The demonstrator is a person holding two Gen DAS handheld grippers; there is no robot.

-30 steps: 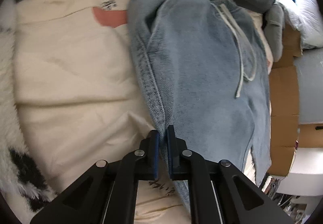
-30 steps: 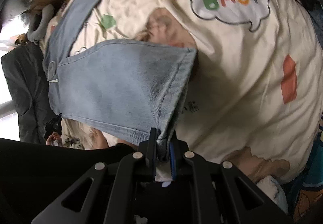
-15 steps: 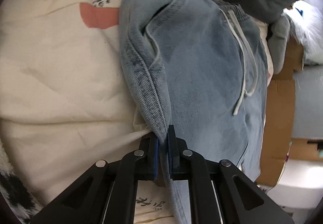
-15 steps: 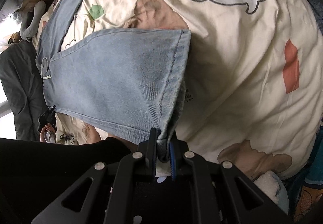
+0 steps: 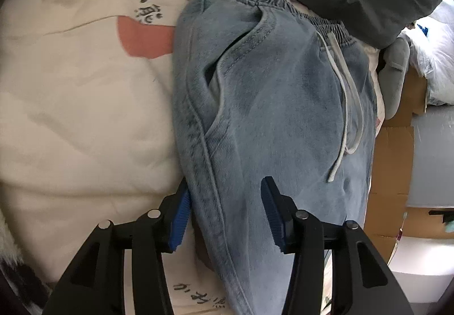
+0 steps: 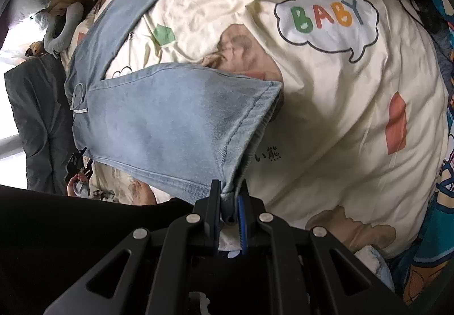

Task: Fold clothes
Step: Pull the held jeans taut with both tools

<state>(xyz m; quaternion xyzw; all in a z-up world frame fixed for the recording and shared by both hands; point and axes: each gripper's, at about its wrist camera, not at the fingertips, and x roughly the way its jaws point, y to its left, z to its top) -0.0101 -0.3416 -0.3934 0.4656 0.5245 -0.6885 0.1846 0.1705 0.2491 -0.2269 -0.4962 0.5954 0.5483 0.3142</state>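
On the bed, across a cream printed quilt (image 5: 79, 105), lie the light blue jeans (image 5: 269, 105), waistband at the far side. The left tool (image 5: 225, 211) is opening, its pads apart with the side seam loose between them. The right tool (image 6: 229, 201) is clamped tight on a hem corner. Best let the left clear fully before carrying the hem toward the waistband, edges aligned.

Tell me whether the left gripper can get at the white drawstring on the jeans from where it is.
Probably yes: the left gripper is opening over the jeans, and the drawstring lies exposed on top, nothing covering it.
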